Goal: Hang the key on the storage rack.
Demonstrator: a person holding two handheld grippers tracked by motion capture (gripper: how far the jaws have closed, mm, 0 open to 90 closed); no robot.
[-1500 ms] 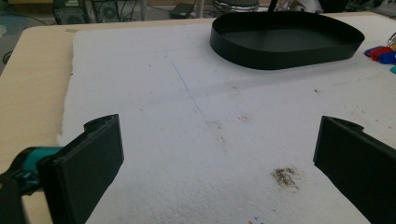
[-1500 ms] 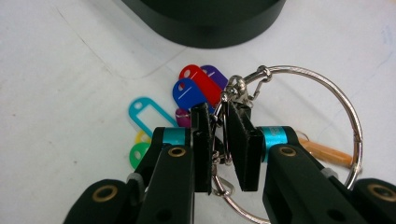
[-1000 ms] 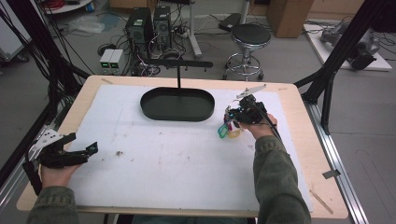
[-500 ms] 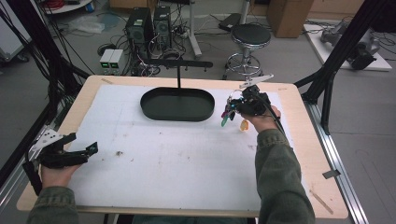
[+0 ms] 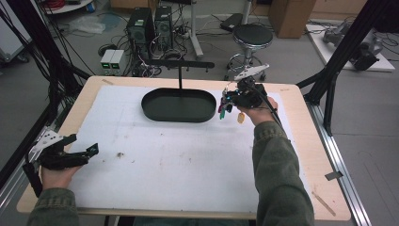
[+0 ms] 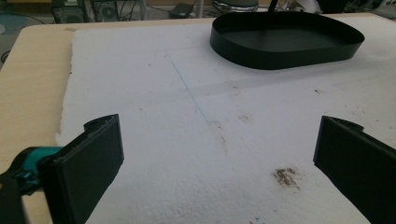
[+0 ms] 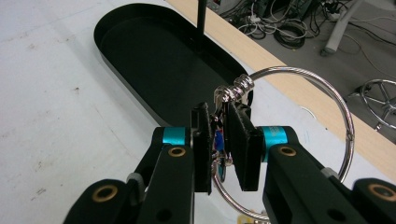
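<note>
The right hand-held gripper (image 5: 234, 100) is up off the counter (image 5: 301, 141) now, its jaws clamped on a key ring (image 7: 299, 135). A second ago it sat low on the white mat (image 5: 164, 165) over the bunch of tags; half a second ago it was already rising and moving toward the far edge. Now it hangs just beside the right end of the black tray (image 5: 178, 105), with the coloured tags (image 5: 221, 111) dangling below it, and a yellow one (image 5: 241, 117) hanging lowest.

In the right gripper view the pads (image 7: 240, 144) pinch the ring where its twisted wire loop sits, and the big steel hoop sticks out to the side, over the tray rim and the counter's edge. The pick looks done and the carry under way. Judging by the post (image 5: 180, 77) with its crossbar standing in the tray, the ring is likely meant to go onto the bar or into the tray; which one I cannot tell.

The left hand-held gripper (image 5: 75, 155) has not moved across the three frames: it rests at the near left corner, jaws wide apart and empty, over a small brown stain (image 6: 286, 176) on the mat
</note>
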